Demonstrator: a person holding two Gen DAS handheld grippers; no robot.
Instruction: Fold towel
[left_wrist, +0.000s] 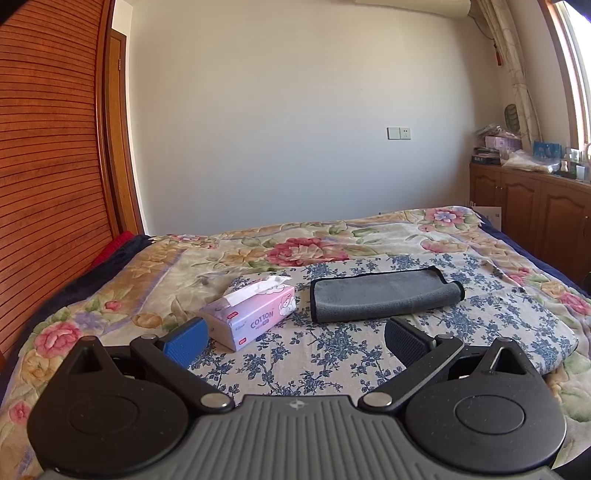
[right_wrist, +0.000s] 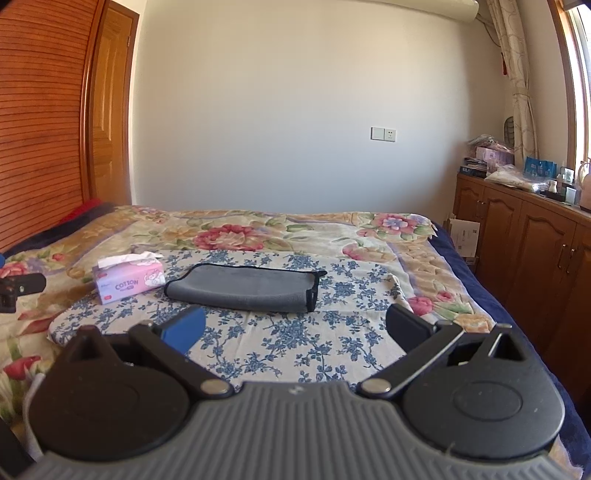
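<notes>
A grey towel (left_wrist: 384, 295) with black trim lies folded in a flat band on the blue-flowered cloth (left_wrist: 332, 354) on the bed. It also shows in the right wrist view (right_wrist: 247, 288). My left gripper (left_wrist: 295, 338) is open and empty, held above the cloth, short of the towel's near edge. My right gripper (right_wrist: 295, 328) is open and empty, likewise short of the towel's near edge. A black part of the left gripper (right_wrist: 18, 290) shows at the left edge of the right wrist view.
A pink tissue box (left_wrist: 251, 314) marked COTTON lies just left of the towel, also in the right wrist view (right_wrist: 127, 282). A floral blanket (left_wrist: 306, 247) covers the bed. Wooden cabinets (right_wrist: 535, 251) stand along the right, a slatted wardrobe (left_wrist: 44, 147) on the left.
</notes>
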